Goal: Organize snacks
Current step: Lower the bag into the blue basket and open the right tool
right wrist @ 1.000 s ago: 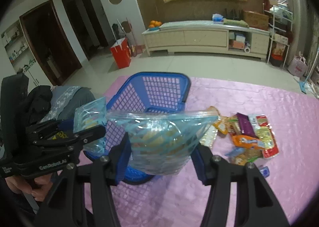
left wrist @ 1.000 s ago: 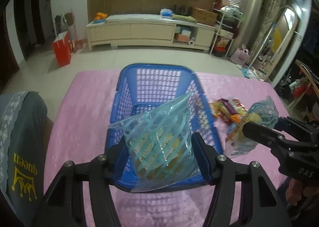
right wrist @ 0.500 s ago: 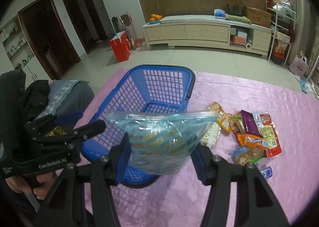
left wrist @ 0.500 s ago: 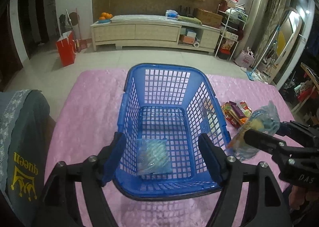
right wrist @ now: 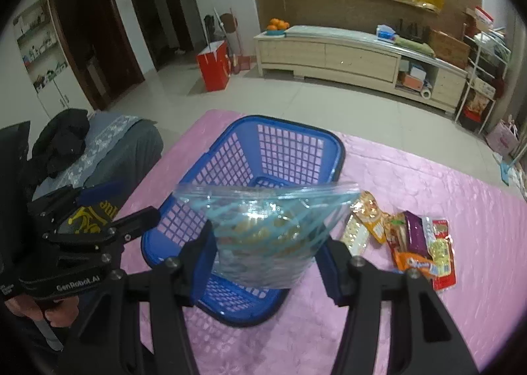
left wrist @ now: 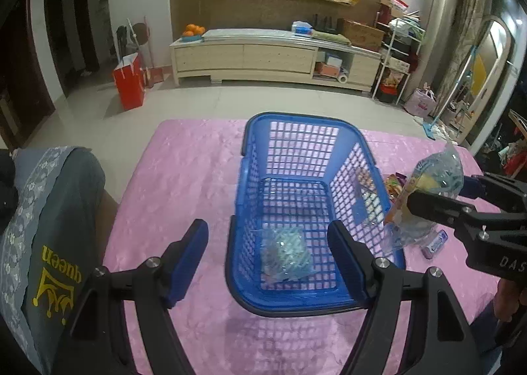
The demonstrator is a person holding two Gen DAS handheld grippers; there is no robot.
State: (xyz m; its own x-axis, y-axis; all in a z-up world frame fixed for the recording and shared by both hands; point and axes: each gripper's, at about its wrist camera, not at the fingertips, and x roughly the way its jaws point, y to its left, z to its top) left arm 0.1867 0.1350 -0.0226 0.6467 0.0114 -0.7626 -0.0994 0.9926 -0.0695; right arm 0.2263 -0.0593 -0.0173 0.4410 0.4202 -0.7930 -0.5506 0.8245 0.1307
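- We hold a clear bag of snacks [right wrist: 266,236] between the jaws of the right gripper [right wrist: 266,256], its long sealed edge running crosswise, level with the counter [right wrist: 428,184].
- The coming move turns on one relation: the blue basket [right wrist: 290,144] lies ahead and to the left of that bag, so we judge the bag must travel left and forward to clear the near right wall before it goes down.
- The left gripper [left wrist: 268,256] hangs over the basket's near end with its jaws spread wide and nothing between them. It is the nearer one to the basket, but the right one carries the load.
- One bag [left wrist: 286,253] already lies flat on the basket floor, toward the near end, so the far half is the freer spot.
- Only the left wrist view shows that bag inside the basket. It also shows the held bag from the side, just outside the right wall.
- Only the right wrist view shows the loose packets [right wrist: 411,243] in full, spread on the counter to the right of the basket and well apart from the left gripper.
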